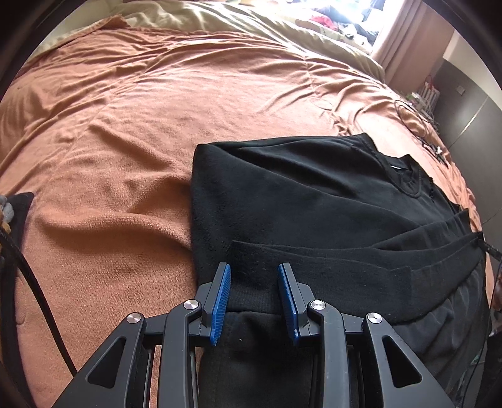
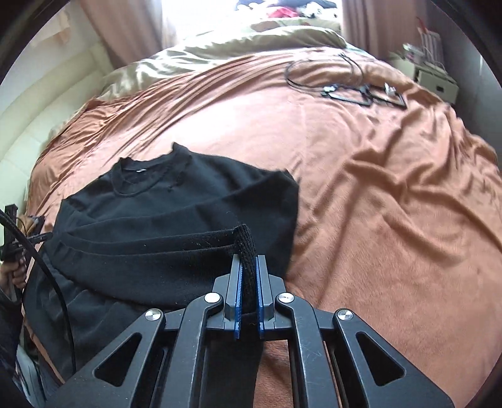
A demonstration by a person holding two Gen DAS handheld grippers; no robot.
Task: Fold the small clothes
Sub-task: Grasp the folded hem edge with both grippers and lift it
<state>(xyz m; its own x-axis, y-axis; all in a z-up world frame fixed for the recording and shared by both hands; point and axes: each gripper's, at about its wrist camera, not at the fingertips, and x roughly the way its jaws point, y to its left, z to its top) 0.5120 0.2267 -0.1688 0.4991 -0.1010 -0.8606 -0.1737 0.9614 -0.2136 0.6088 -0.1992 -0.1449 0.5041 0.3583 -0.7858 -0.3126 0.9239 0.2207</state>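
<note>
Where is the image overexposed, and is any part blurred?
Left wrist view: the window at the top right is blown out; the black sweater is sharp but shows little detail. Right wrist view: the window glares white, and the orange blanket looks slightly smeared.

The left wrist view looks forward and downward along its own fingers (image 1: 222, 298), very near to the hem of the black sweater (image 1: 313, 201) on the bed (image 1: 125, 125). The right wrist view looks the same way from the sweater's other side, also close, toward the window curtains (image 2: 122, 28). Both views share the sweater, the orange blanket (image 2: 376, 188) and the cables (image 2: 360, 91).
</note>
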